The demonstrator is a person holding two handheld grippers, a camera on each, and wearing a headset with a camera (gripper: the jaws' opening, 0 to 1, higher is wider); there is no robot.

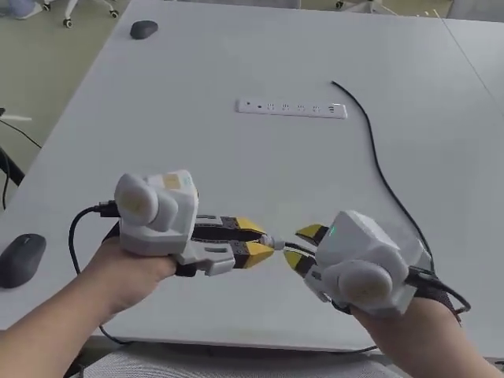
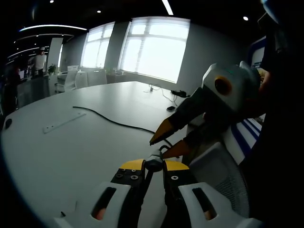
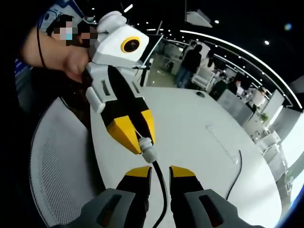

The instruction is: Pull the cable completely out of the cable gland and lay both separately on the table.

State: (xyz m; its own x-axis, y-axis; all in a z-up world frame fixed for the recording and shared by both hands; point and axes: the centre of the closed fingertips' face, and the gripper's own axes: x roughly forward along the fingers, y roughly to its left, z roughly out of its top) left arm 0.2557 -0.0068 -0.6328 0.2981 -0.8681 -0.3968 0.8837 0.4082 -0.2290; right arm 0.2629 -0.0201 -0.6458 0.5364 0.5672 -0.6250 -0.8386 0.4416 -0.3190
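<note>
The cable gland (image 1: 268,242) sits low and centre in the head view, held above the table (image 1: 236,157), with its long axis running left to right across the frame. The left gripper (image 1: 256,240) reaches in from the left, its jaws clenched on the small white body. The cable (image 1: 378,169) leaves the gland toward the right of the frame. It passes straight between the jaws of the right gripper (image 1: 303,246), then trails over the table up toward the power strip (image 1: 291,109).

In the right gripper view, the black cable runs down the gap between that gripper's yellow tips, with daylight on both sides, so those jaws are parted and merely straddle it. The two grippers face each other nose to nose along one line. The right gripper is the nearer one to the free cable. The pull likely calls for it to close just beside the gland and draw away rightward along that axis.
</note>
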